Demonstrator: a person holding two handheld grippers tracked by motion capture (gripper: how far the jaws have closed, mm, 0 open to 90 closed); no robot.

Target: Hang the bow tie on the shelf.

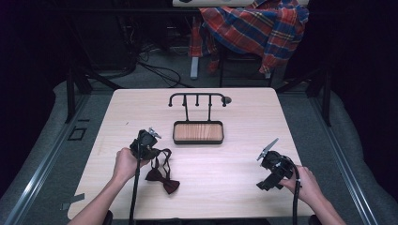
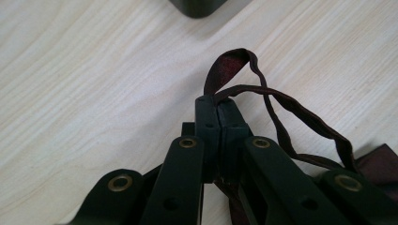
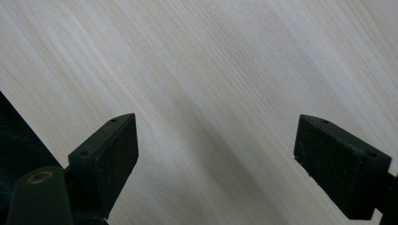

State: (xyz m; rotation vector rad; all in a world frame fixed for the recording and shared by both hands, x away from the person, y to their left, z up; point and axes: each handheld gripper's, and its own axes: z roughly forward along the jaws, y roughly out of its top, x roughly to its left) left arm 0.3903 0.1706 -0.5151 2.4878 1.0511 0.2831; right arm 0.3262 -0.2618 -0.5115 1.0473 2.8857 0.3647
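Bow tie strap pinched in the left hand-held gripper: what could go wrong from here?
1. The left hand-held gripper pinches only the thin strap; it may slip out during a lift.
2. The bow tie hangs off the loose strap and could swing or snag on the hook stand.
3. The right hand-held gripper is open over bare table, too far to steady anything.

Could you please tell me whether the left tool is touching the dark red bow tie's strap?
Touching: in the left gripper view, the left tool has its jaws shut on the dark red bow tie's thin strap.
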